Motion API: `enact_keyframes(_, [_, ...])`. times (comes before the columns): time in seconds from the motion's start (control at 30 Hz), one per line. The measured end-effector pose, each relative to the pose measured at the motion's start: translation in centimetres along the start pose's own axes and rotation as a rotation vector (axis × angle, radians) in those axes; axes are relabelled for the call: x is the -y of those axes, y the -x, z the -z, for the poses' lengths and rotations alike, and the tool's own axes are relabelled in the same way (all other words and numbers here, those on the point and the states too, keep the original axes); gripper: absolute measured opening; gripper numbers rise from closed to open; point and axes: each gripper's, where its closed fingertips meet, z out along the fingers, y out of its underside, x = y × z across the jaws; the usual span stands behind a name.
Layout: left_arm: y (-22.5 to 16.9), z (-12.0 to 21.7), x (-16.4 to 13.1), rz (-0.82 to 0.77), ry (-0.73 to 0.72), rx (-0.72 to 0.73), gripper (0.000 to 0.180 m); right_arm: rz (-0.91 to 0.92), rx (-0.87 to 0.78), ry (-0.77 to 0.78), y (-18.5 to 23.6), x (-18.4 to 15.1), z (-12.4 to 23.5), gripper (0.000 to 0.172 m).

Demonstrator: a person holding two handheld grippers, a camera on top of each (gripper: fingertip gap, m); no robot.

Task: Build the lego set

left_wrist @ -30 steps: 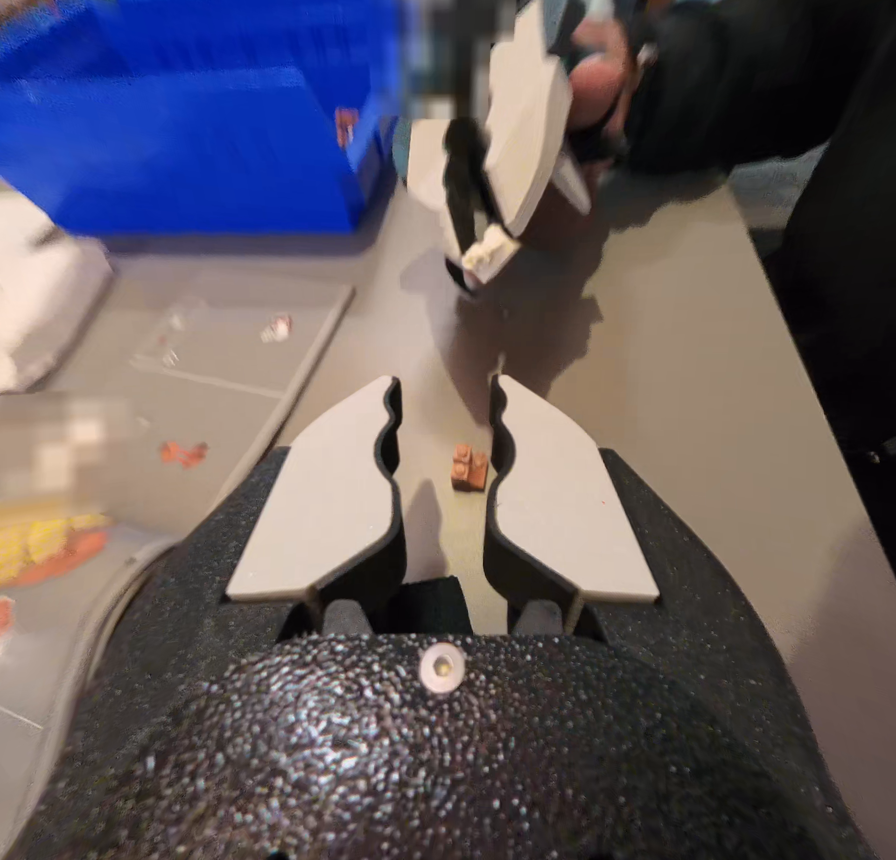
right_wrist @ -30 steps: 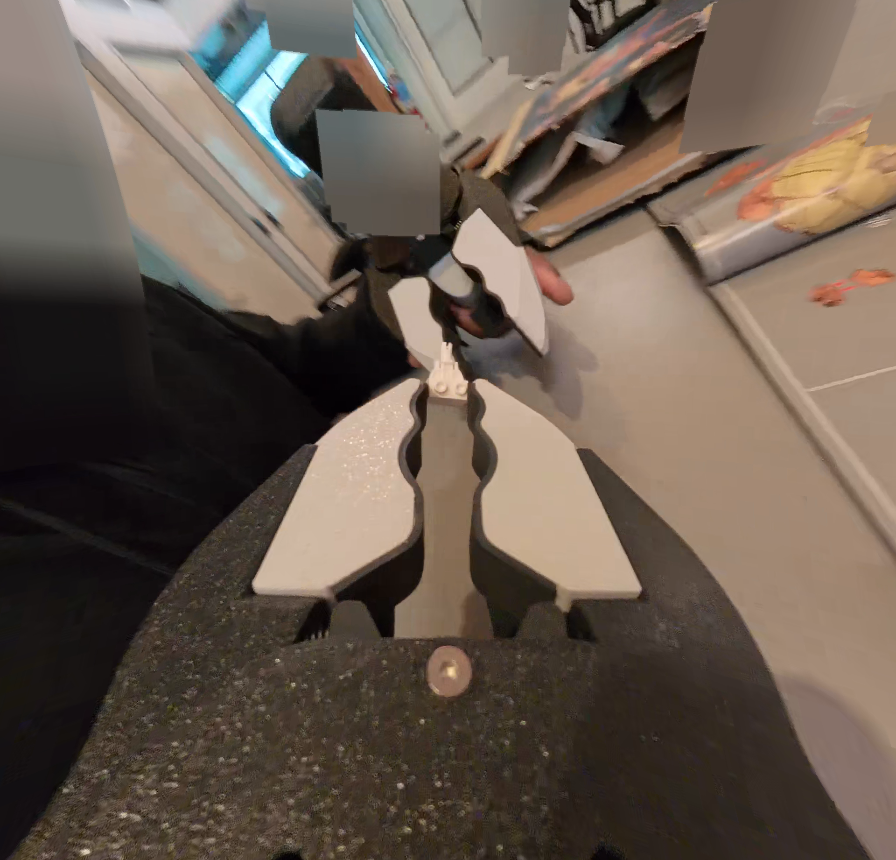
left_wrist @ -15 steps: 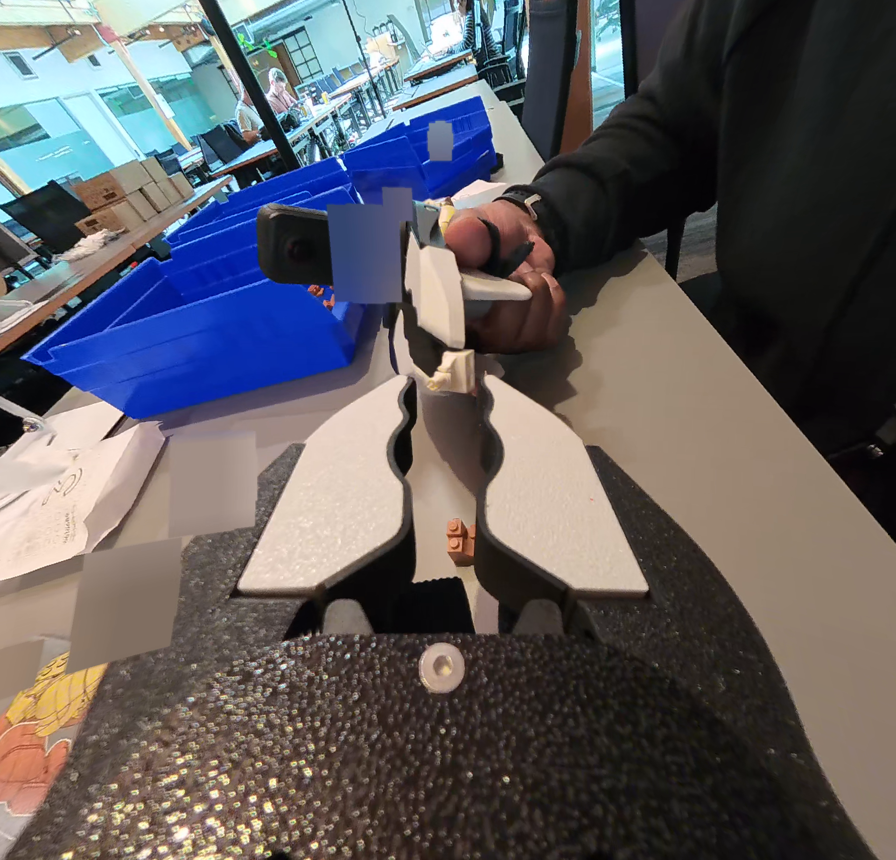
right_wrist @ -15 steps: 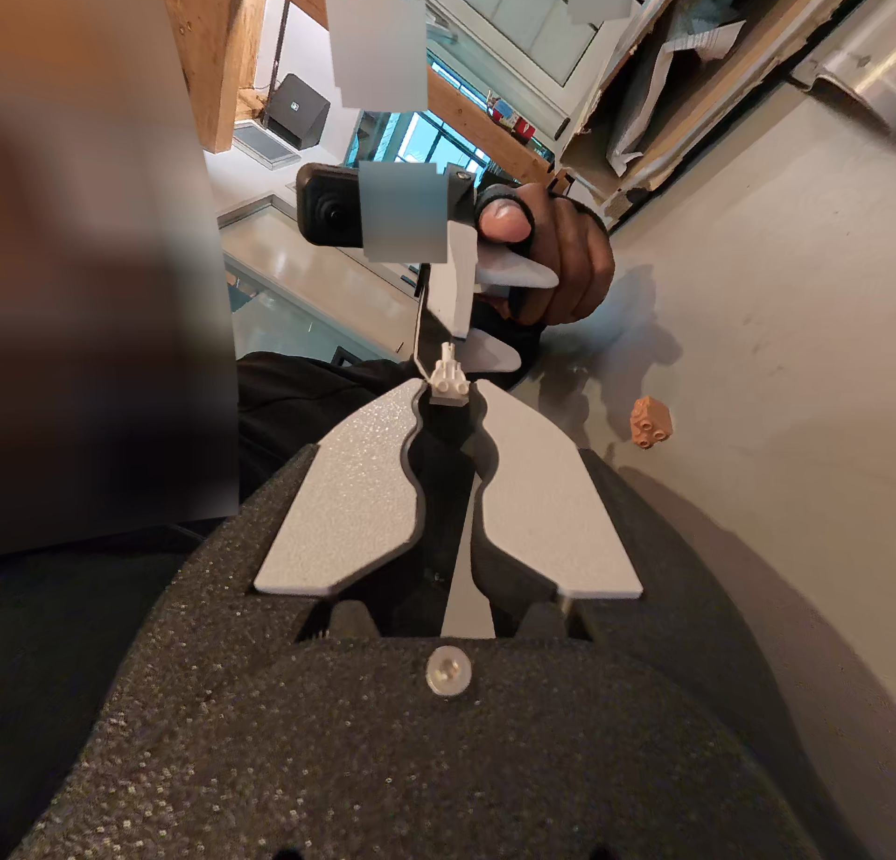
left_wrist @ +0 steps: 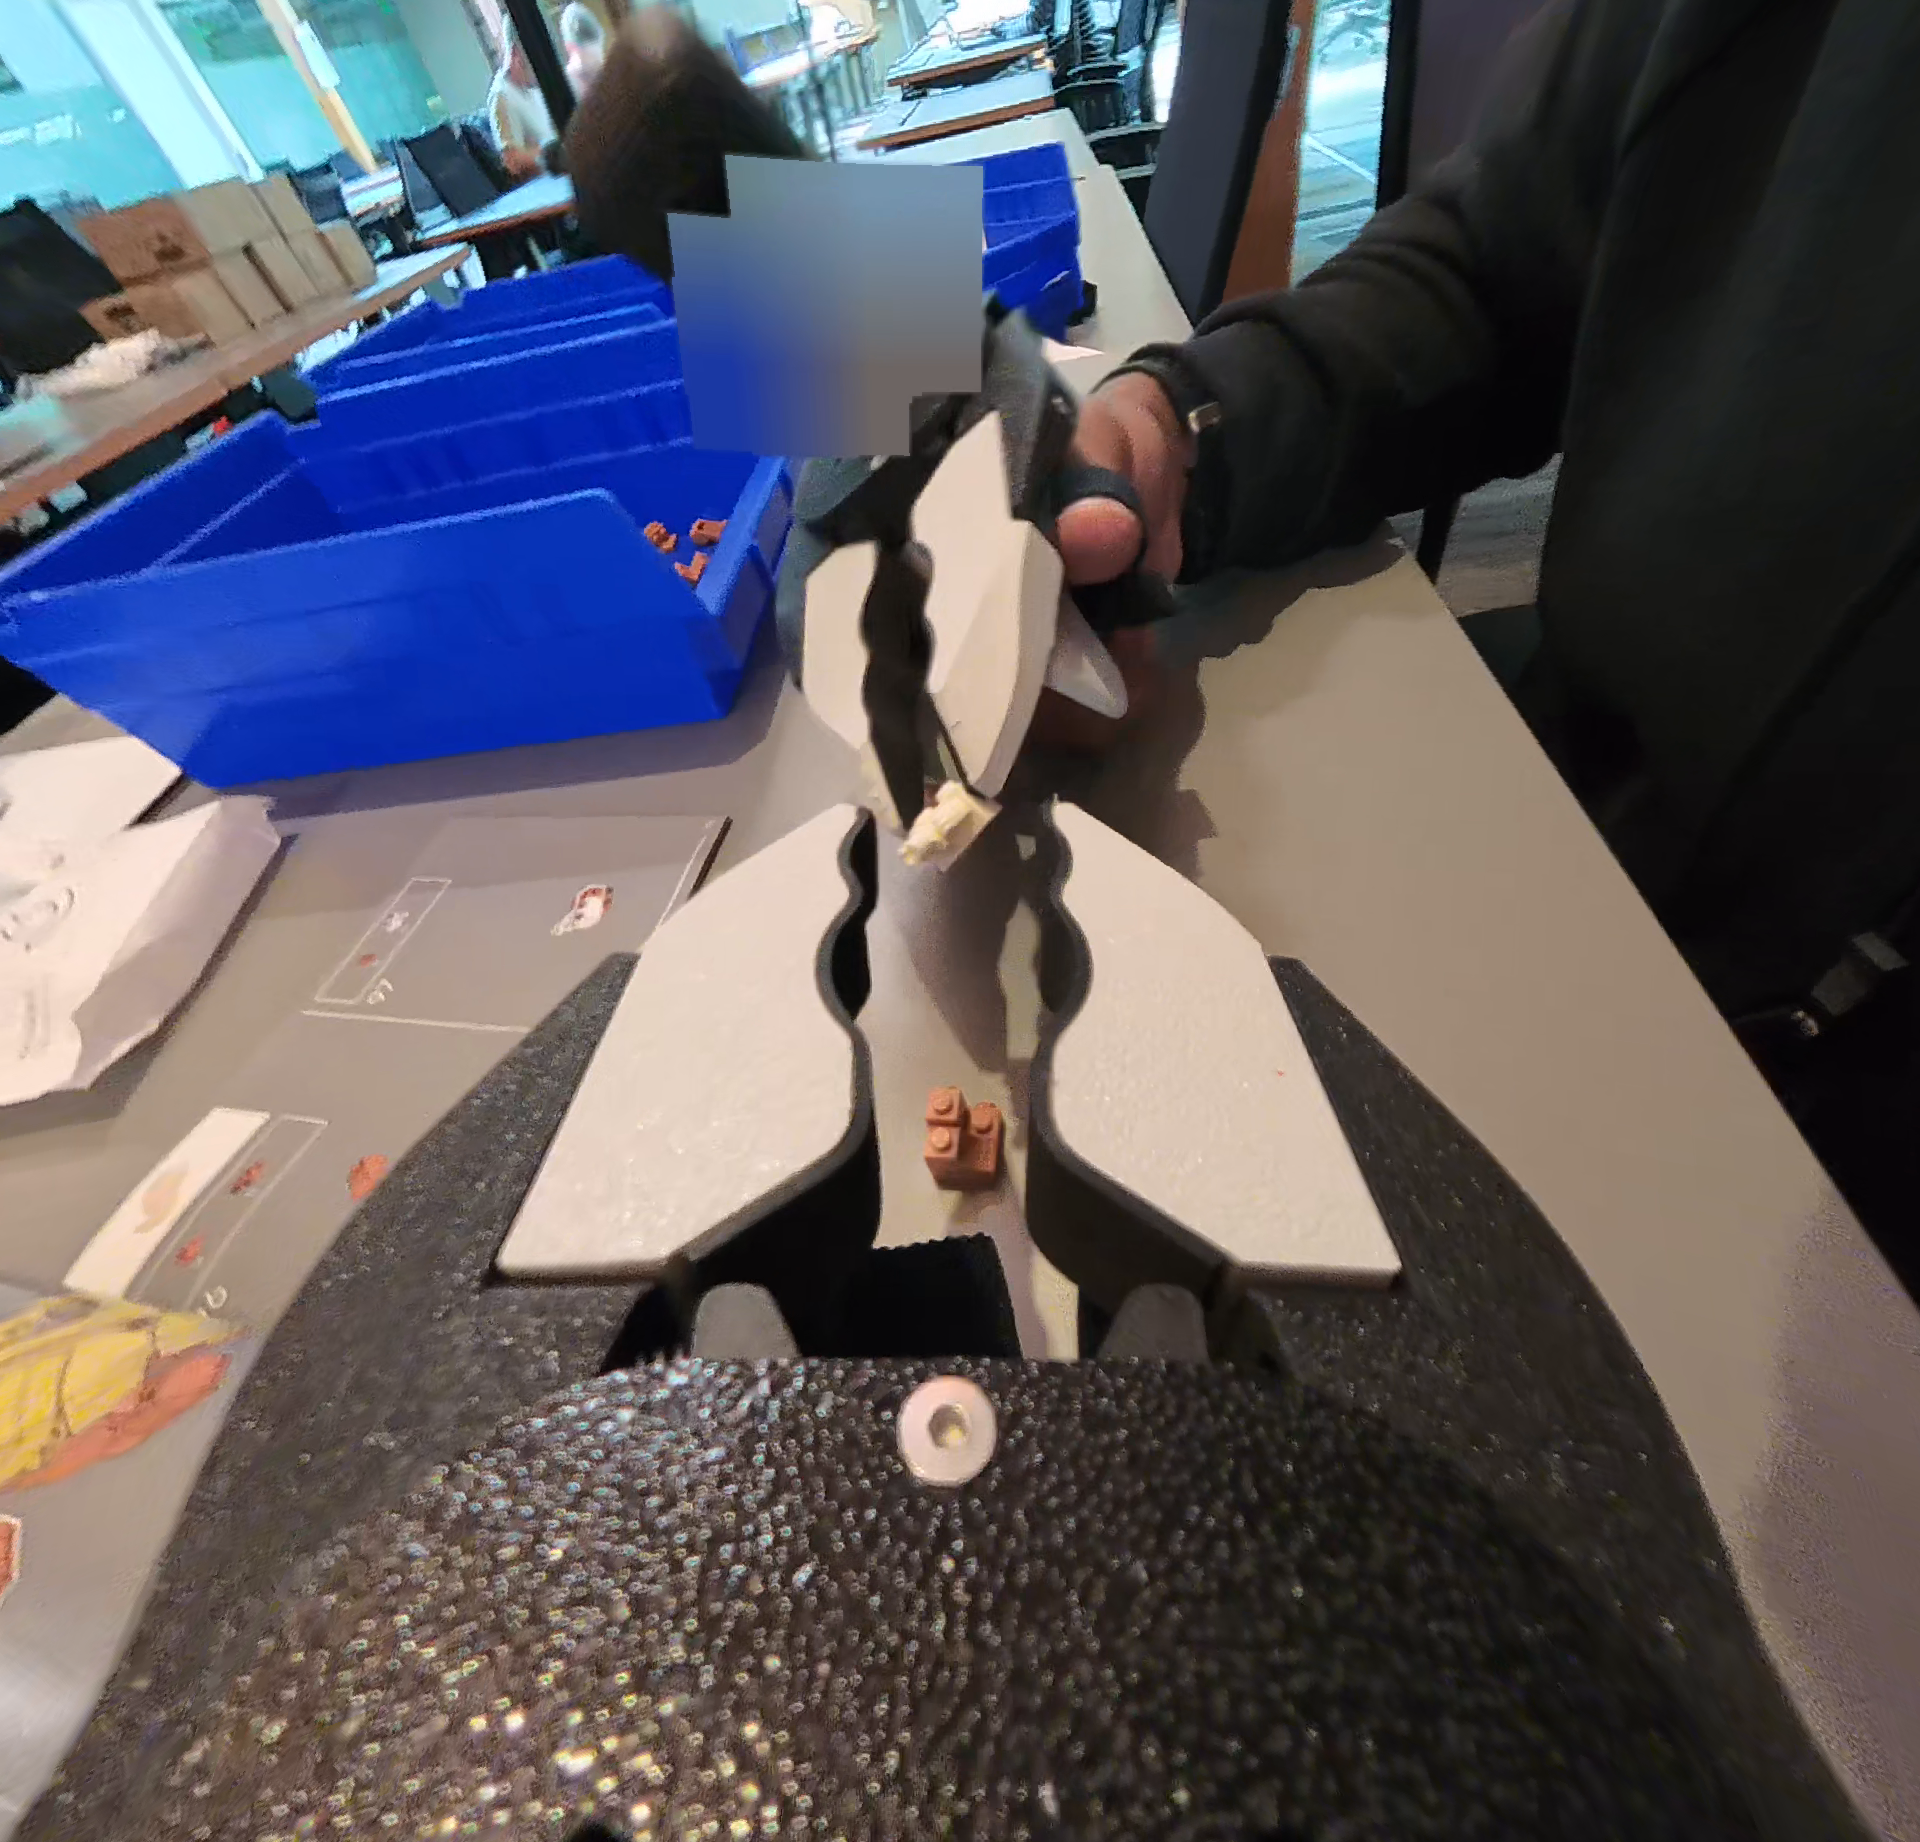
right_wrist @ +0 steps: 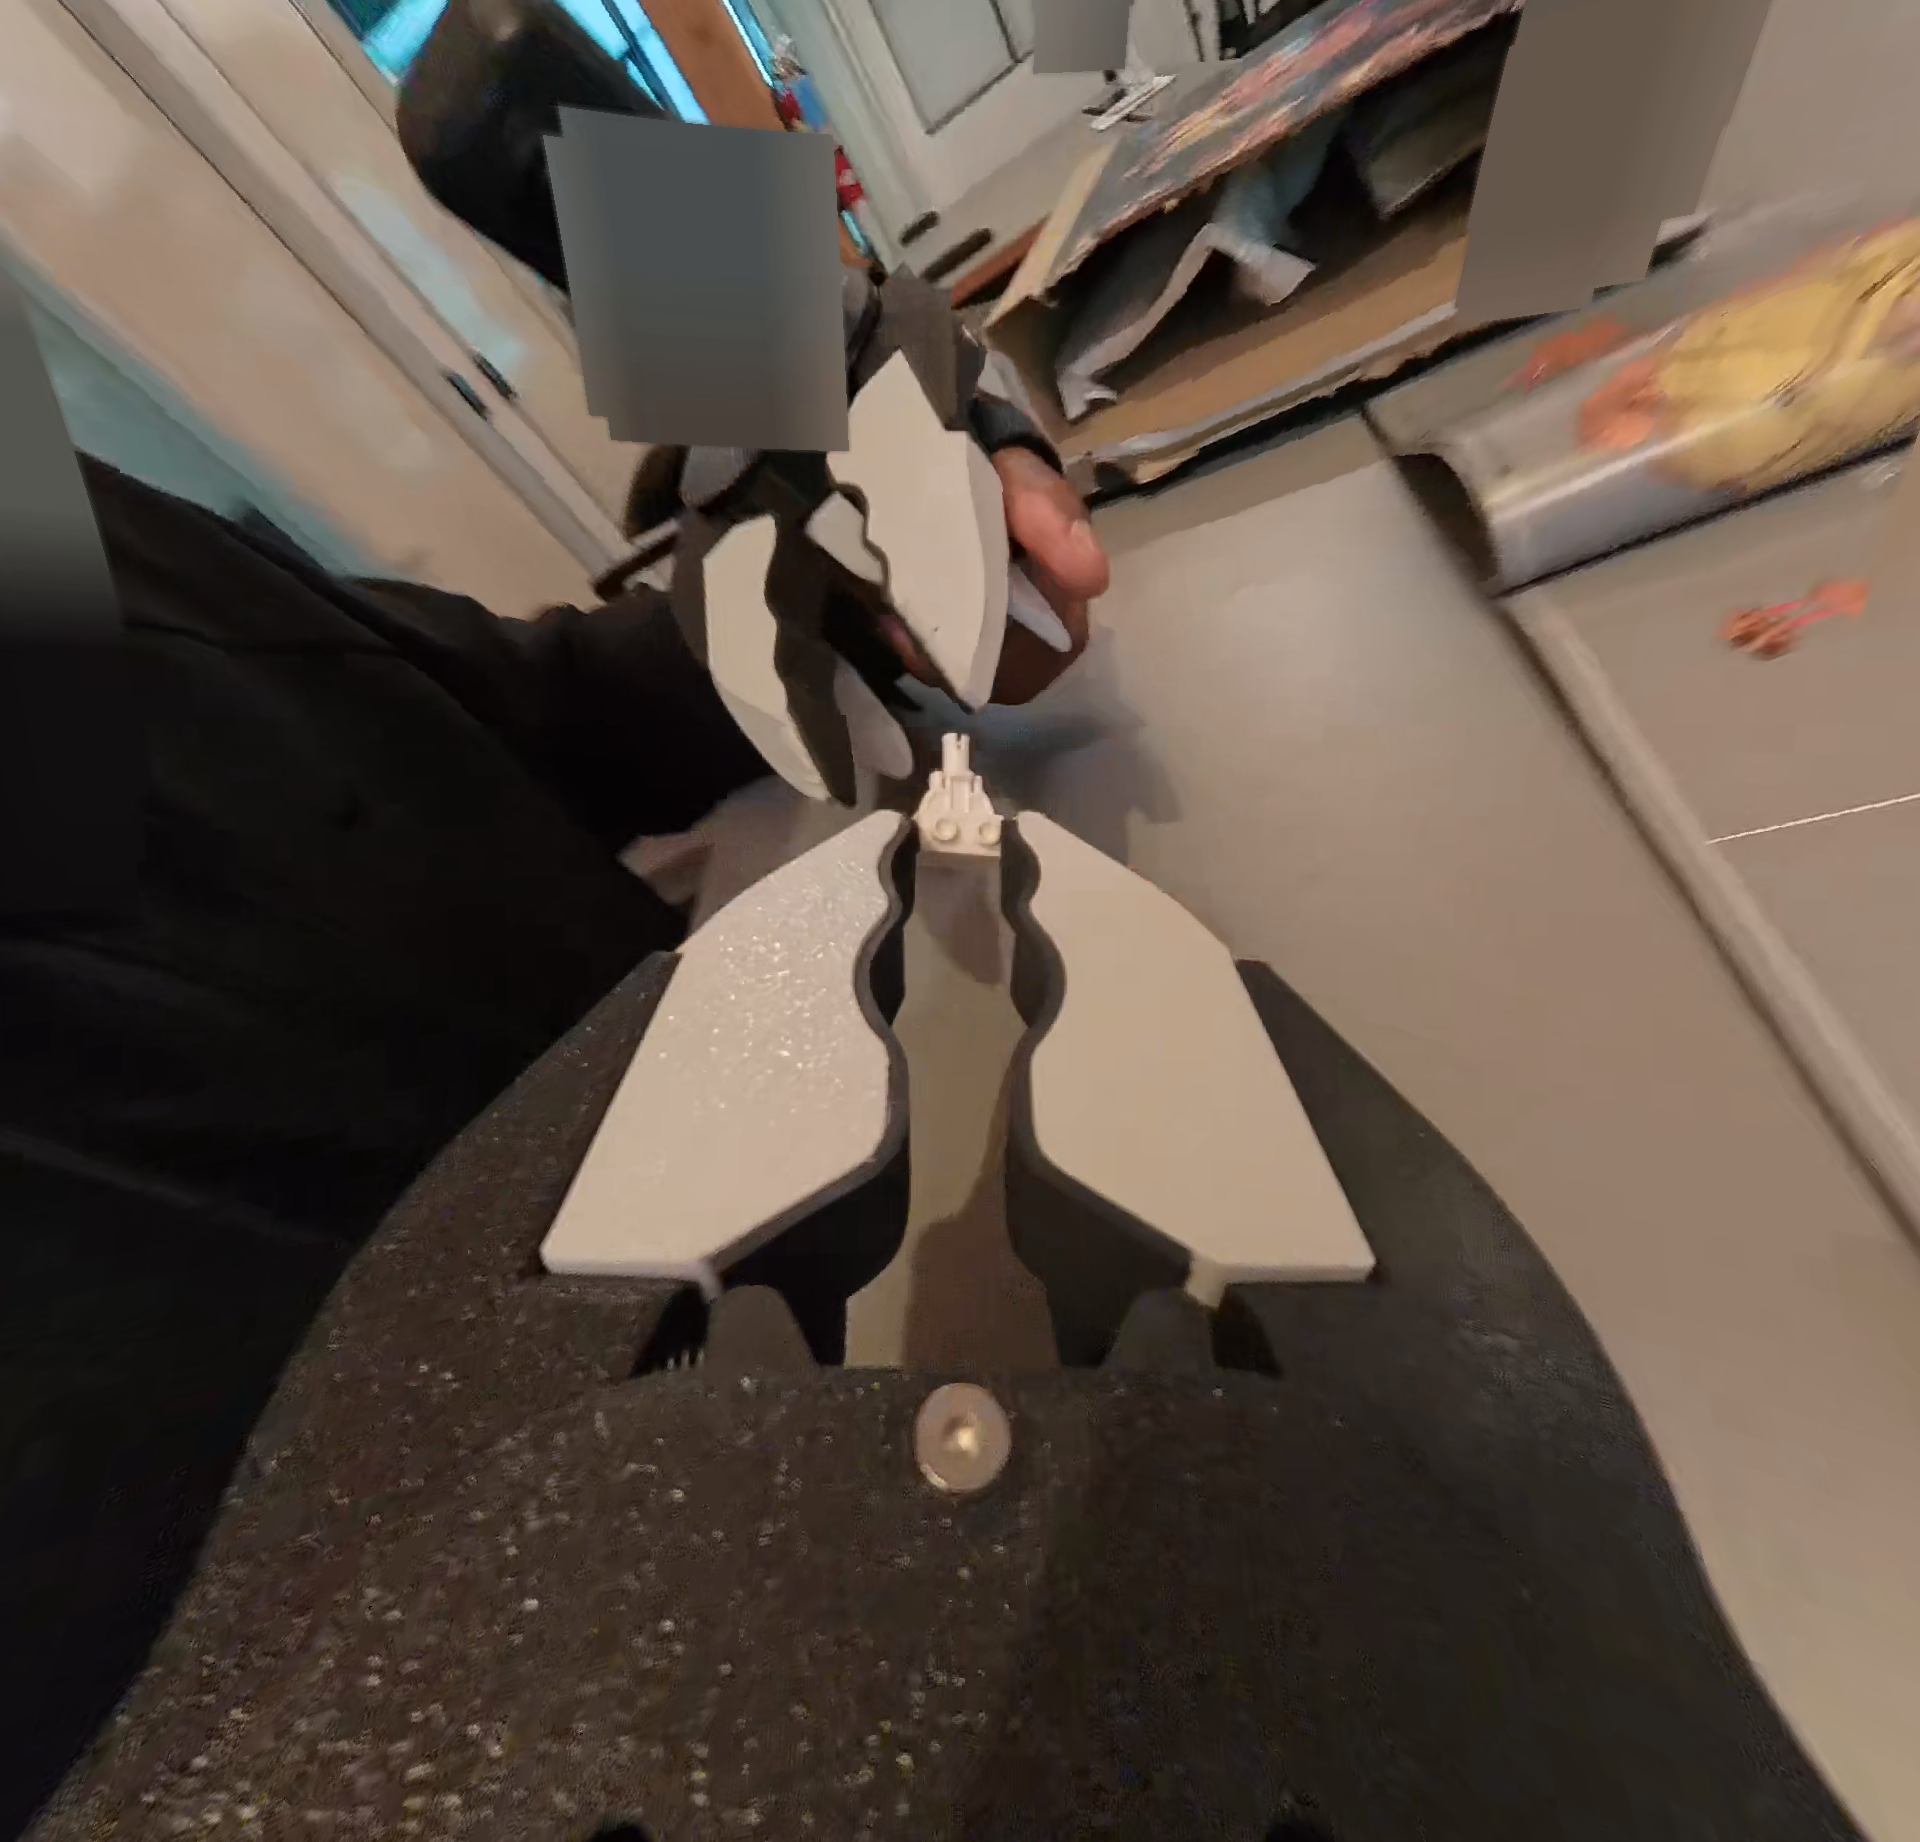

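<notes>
Grip check: my right gripper (right_wrist: 961, 836) has its fingers narrow, pads pressed on both sides of a small white brick (right_wrist: 958, 824) with a clip sticking out front. It looks light, rigid and slick, so a hold on the flat sides is best. Left gripper (left_wrist: 956, 836) fingers are moderately apart and hold nothing; a brown brick (left_wrist: 964, 1136) sits on the desk (left_wrist: 1455, 857) below them. Blue bin (left_wrist: 364, 629) is off left.

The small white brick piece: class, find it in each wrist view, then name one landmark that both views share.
Left wrist view: white brick piece above centre, pinched at the right gripper's tips.
Right wrist view: at centre, between that gripper's own fingertips.
Shared landmark: the grey table.
</notes>
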Motion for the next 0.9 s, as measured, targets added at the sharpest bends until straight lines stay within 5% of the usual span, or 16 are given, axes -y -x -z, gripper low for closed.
enact_keyframes(0.27, [1.3, -0.1, -1.4, 0.135, 0.051, 0.037, 0.029, 0.202, -0.166, 0.035, -1.4, -0.3, 0.6, 0.015])
enact_keyframes(0.6, [4.4, 1.5, -3.1, 0.225, 0.104, 0.17, 0.024, 0.222, -0.206, 0.048, -1.9, -0.6, 0.6, 0.015])
enact_keyframes(0.9, [1.0, 0.4, -3.2, 0.085, 0.158, 0.018, 0.021, 0.341, -0.241, 0.11, -1.5, -1.5, -0.2, 0.015])
